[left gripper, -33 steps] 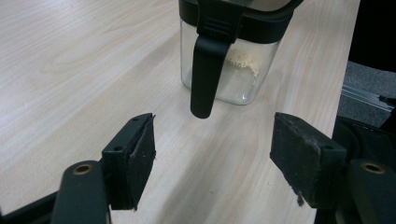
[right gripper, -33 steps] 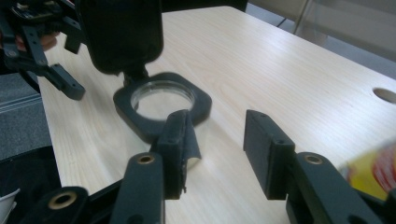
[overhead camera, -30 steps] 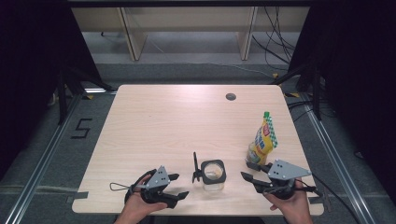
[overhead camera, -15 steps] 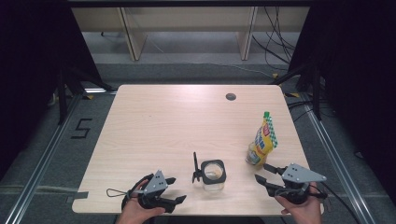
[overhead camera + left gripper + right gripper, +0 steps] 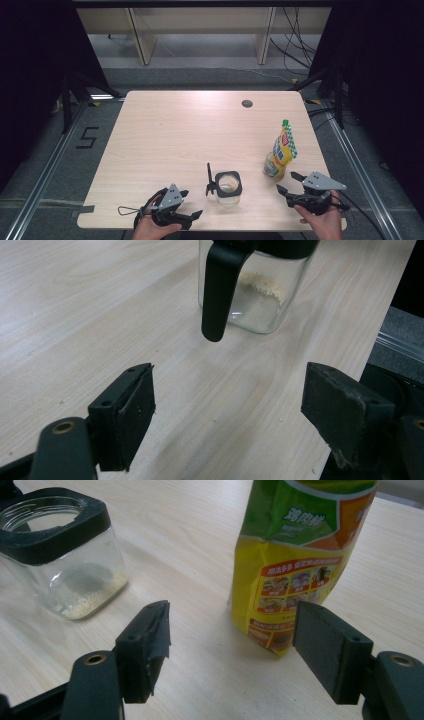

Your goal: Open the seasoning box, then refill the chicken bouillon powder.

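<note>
One jar point(image 5: 229, 187), one pouch point(image 5: 281, 154), two grippers

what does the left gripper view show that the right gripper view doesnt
The left gripper view shows the jar's black handle hanging down its side, and the table's edge with dark floor beyond. The right gripper view shows the yellow and green pouch standing upright, and the jar's open black rim from above. Both show the glass jar with a little pale powder at its bottom, the wooden table, and an open claw with nothing between its jaws.
</note>
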